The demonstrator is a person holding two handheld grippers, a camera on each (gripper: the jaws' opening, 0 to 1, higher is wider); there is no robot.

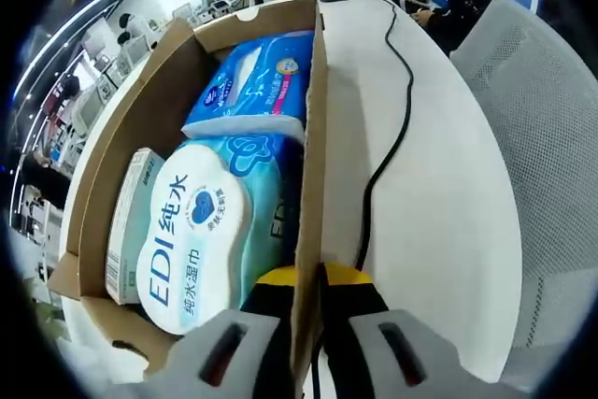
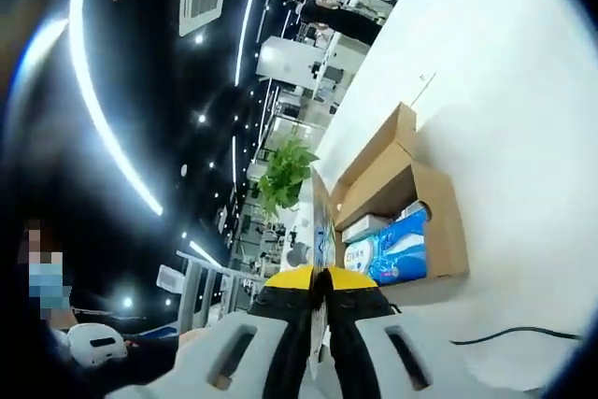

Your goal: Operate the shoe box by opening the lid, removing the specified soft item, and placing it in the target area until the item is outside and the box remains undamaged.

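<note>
The left tool grips the shoe box wall; the right tool is closed on a thin card edge.

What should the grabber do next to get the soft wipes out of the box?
Probably let go of the box wall, since the left gripper is pinched on that cardboard edge. Then it could reach into the open box for the wet wipes pack, which lies on top beside the blue tissue pack.

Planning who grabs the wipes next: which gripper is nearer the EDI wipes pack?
Left. The left gripper pinches the box wall right beside the EDI wipes pack. The right gripper sits back from the box, the pack beyond its fingers.
</note>
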